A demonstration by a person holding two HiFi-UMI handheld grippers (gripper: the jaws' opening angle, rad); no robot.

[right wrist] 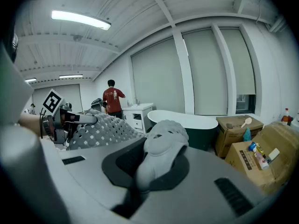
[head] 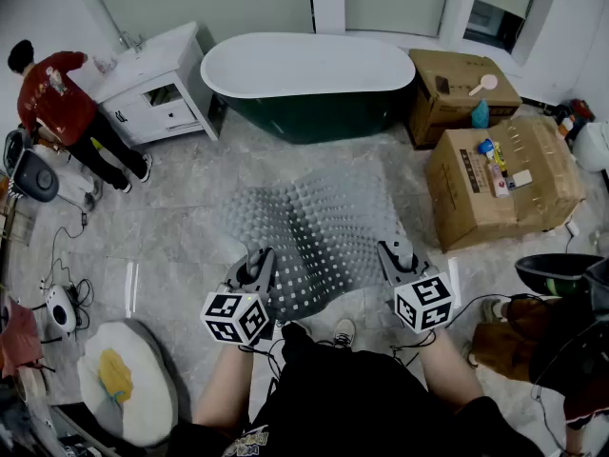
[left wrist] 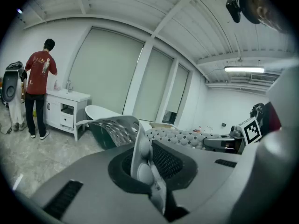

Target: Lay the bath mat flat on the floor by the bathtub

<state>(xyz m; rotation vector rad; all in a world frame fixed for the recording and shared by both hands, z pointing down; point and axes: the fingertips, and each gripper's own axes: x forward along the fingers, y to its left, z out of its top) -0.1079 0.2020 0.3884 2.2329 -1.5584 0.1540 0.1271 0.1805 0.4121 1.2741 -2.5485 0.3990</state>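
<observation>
Boxes (head: 481,212) beside the tub (head: 314,114) carry bottles (head: 481,114) on top; arms stretched forward, left gripper (head: 259,261) and right gripper (head: 395,253) each with jaws clamped on a near corner of the mat (head: 314,222)

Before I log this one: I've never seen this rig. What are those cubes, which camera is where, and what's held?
No robot: a person holds a two-jaw gripper in each hand; the marker cubes are part of those. One camera sits on the person's head, looking down; the other two ride on the grippers. The left gripper and right gripper are each shut on a near edge of the bath mat, which ripples before the bathtub, not yet flat on the floor. Cardboard boxes stand nearby.
</observation>
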